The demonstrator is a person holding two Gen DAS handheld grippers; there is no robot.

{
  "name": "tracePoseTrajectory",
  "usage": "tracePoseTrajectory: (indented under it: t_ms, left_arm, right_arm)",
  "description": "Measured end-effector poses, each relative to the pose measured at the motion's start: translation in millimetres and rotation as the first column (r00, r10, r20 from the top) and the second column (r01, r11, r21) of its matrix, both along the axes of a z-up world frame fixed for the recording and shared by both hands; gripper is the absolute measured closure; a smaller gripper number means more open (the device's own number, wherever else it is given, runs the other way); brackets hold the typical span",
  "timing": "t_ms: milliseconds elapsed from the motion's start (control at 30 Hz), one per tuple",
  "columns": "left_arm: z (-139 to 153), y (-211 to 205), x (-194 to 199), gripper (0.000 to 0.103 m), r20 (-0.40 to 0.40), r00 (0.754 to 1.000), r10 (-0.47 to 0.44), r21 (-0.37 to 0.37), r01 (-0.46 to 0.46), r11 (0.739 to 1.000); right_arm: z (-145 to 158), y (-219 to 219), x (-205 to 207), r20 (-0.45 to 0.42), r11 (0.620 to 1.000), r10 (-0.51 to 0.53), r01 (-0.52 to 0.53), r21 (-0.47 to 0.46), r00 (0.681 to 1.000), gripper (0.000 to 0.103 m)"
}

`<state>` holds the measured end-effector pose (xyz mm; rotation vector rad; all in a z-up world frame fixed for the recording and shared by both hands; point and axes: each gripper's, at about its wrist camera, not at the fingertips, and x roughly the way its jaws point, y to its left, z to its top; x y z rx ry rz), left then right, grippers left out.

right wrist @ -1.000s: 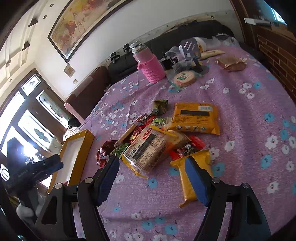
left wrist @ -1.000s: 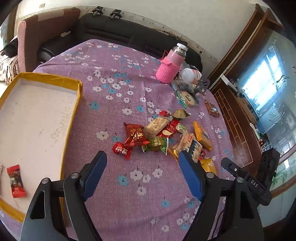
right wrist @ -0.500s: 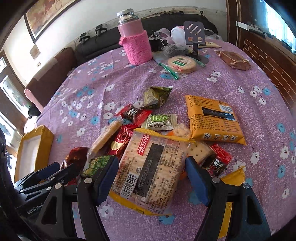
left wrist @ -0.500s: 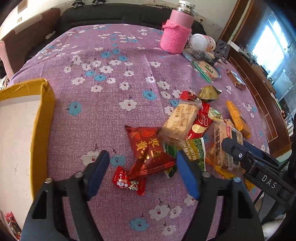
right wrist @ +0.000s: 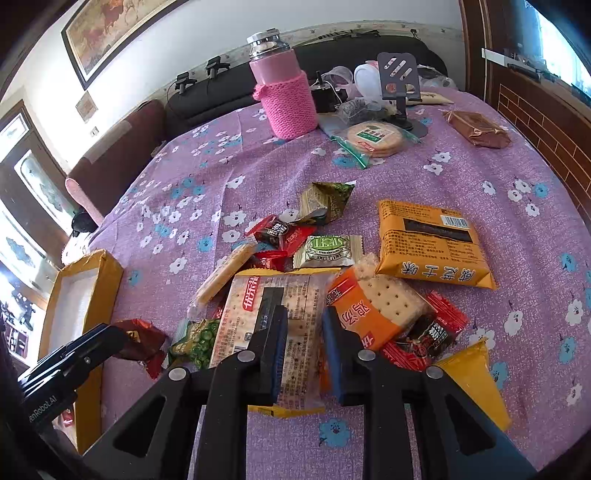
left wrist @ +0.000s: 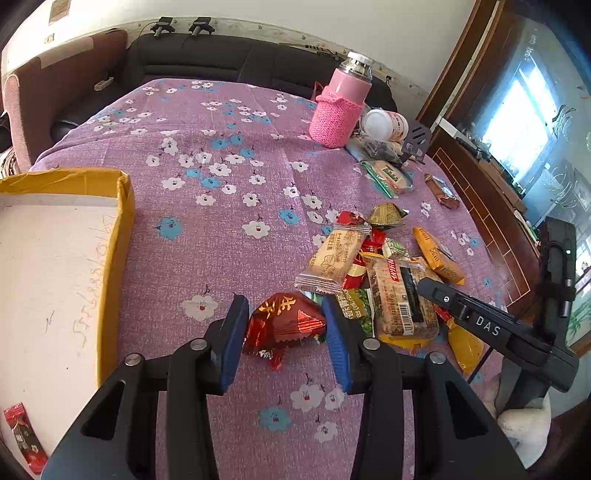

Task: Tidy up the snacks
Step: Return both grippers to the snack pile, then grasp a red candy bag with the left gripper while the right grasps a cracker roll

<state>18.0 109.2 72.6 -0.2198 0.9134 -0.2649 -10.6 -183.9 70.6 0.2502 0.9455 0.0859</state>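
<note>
On purple floral tablecloth (left wrist: 229,206), snacks, pink flask (right wrist: 284,99)

we are in a home living room: a dark sofa (left wrist: 229,62) sits behind the purple floral tablecloth (left wrist: 221,221), a framed painting (right wrist: 107,29) hangs above, and a pink knit-sleeved flask (right wrist: 284,99) stands nearby.

Cracker pack (right wrist: 273,325): near end hidden behind right gripper (right wrist: 304,350). Yellow-edged box (left wrist: 55,273): cut off by left frame edge. Green wrapper (left wrist: 354,306): largely buried under neighbouring packets; print illegible.
</note>
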Motion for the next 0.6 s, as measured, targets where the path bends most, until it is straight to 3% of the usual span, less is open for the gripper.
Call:
tracePoseTrajectory:
  t_ms: [33,100,133,400,467,500,533,600]
  left_arm:
    - [3.7,3.4,-5.2,0.064,0.01,1.0,0.008,-0.009,-0.008,1.0]
    - [11.0,10.2,-16.8,0.064,0.034,0.999,0.022,-0.025,-0.021,0.999]
    - [13.9,12.9,-22.2,0.064,0.046,0.999,0.026,-0.031,-0.025,0.999]
    - [0.8,29.7,-33.9,0.063,0.008,0.999,0.04,-0.025,-0.04,0.999]
    - [-6.5,30.2,-35.2,0.063,-0.009,0.999,0.034,-0.015,-0.034,0.999]
    - [-8.5,30.4,-37.9,0.059,-0.008,1.0,0.025,-0.017,-0.026,1.0]
    - [-9.6,29.3,-40.3,0.057,-0.006,1.0,0.015,-0.011,-0.015,1.0]
    - [-11.5,23.0,-43.6,0.055,0.0,1.0,-0.009,0.028,0.009,1.0]
  right_arm:
    - [0.4,0.2,-0.4,-0.003,1.0,0.005,-0.005,0.006,1.0,0.055]
    - [3.4,3.4,-0.4,-0.002,1.0,0.0,0.0,-0.009,1.0,0.031]
    - [5.8,7.3,-0.4,0.005,1.0,-0.001,0.002,-0.026,1.0,0.028]
    - [-12.7,55.3,18.9,-0.071,0.976,0.04,-0.054,-0.212,0.997,0.029]
    - [-13.8,57.2,17.0,-0.057,0.976,0.044,-0.055,-0.21,0.997,0.038]
    - [-12.1,56.4,14.7,-0.048,0.981,0.057,-0.065,-0.181,0.997,0.053]
    - [-10.9,55.2,13.8,-0.049,0.985,0.066,-0.072,-0.157,0.997,0.06]
    - [-7.4,55.2,9.5,-0.036,0.985,0.076,-0.081,-0.15,0.996,0.064]
